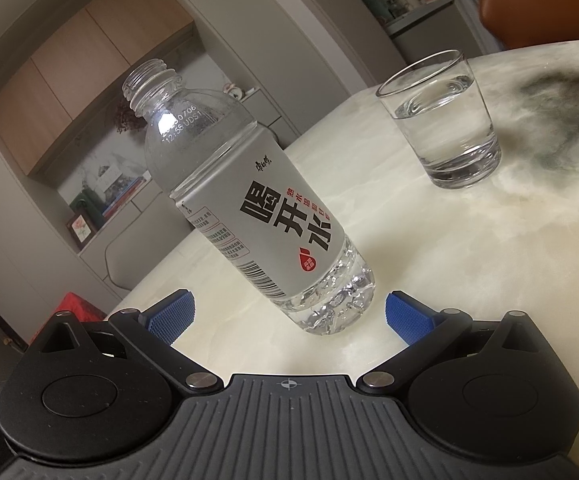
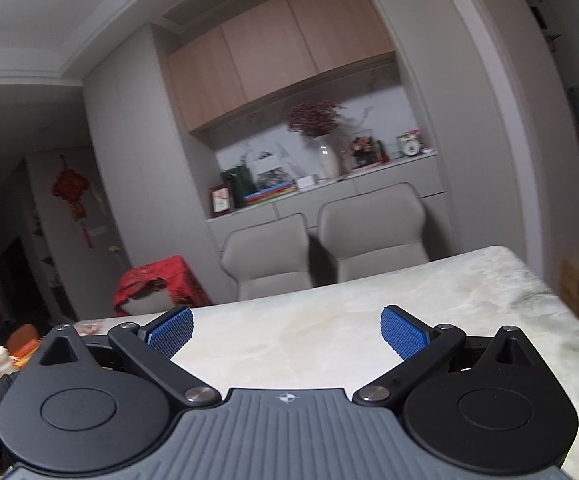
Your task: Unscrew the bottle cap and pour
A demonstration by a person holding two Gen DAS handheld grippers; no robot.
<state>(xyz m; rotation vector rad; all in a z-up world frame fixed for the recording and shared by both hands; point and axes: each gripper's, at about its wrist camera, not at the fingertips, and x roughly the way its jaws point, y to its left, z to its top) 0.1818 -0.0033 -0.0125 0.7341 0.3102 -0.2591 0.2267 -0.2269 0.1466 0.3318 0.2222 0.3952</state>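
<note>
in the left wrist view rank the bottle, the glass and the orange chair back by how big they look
1. bottle, largest, though it stands nearest the camera
2. glass
3. orange chair back, smallest, but it is cut off by the frame edge and farthest, so true size is unsure

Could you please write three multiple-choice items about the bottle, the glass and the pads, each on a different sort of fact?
1. Where does the bottle stand relative to the left hand-held gripper?
A. Clamped between its pads
B. On the table, just ahead of its open fingers
C. Inside the glass

2. What colour are the gripper pads?
A. Blue
B. Red
C. Green

3. What state is the bottle mouth in?
A. Capped
B. Sealed with foil
C. Uncapped

Answers: B, bottle stands free, untouched; A, both pads are blue; C, bare threads show, and the glass holds clear liquid.
</note>
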